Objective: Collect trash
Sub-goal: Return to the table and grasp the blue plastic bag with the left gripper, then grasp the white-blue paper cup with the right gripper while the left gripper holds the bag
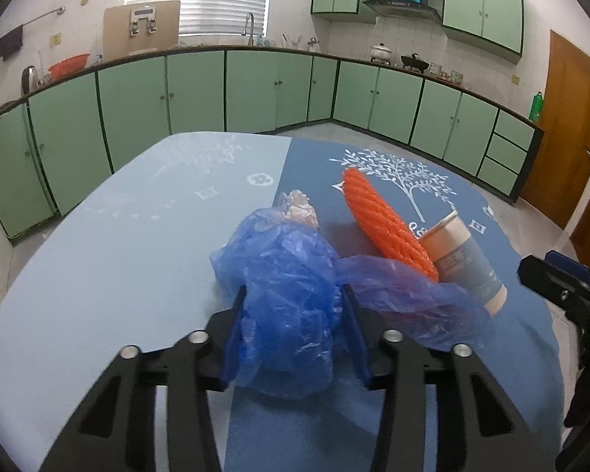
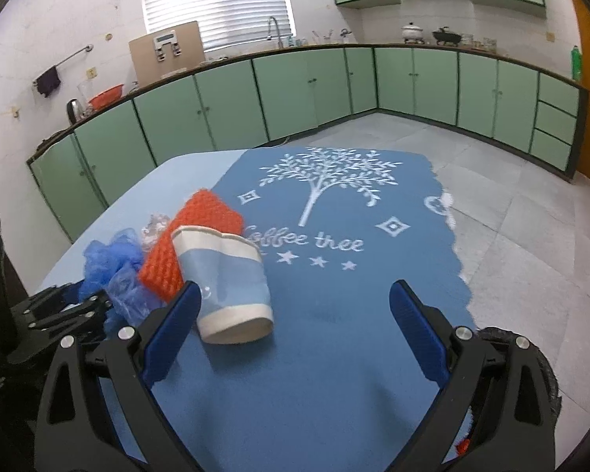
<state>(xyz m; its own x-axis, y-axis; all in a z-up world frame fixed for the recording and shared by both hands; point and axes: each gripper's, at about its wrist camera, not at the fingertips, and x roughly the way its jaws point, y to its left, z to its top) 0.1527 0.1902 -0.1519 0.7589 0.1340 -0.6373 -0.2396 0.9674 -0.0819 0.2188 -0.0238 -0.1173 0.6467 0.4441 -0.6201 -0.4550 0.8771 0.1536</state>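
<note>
Plastic, a crumpled blue bag, sits pinched between the left gripper jaws on the tabletop. Right gripper jaws gape wide beside the tipped pale-blue paper cup. Dark-blue mat reads "Coffee tree".

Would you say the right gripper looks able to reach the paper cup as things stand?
Probably yes: the right gripper is open, and the paper cup lies on its side just beside the left jaw, with nothing between them.

paper cup beside left jaw, mat ahead bare
</note>
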